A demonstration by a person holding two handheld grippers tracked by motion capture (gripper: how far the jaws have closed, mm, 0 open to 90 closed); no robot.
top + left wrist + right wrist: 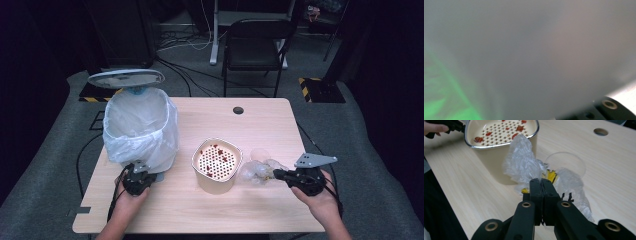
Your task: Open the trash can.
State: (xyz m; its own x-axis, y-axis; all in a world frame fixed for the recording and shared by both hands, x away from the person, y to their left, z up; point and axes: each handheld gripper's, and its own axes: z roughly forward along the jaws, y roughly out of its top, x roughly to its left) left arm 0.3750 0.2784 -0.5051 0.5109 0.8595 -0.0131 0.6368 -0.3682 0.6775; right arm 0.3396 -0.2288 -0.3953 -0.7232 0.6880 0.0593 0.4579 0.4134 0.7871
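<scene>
Right claw (541,183) pinching crumpled plastic wrap (522,163) beside cream strainer pot (217,165); left claw (136,181) pressed together at bin bag (140,125)

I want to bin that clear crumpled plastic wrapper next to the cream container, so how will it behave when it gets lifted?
The plastic wrapper looks thin and crinkled, so it will probably flop and trail rather than hold shape. It seems very light. The right gripper is shut on its edge; glossy film like that may slip out. Something yellow sits inside and could drop.
</scene>
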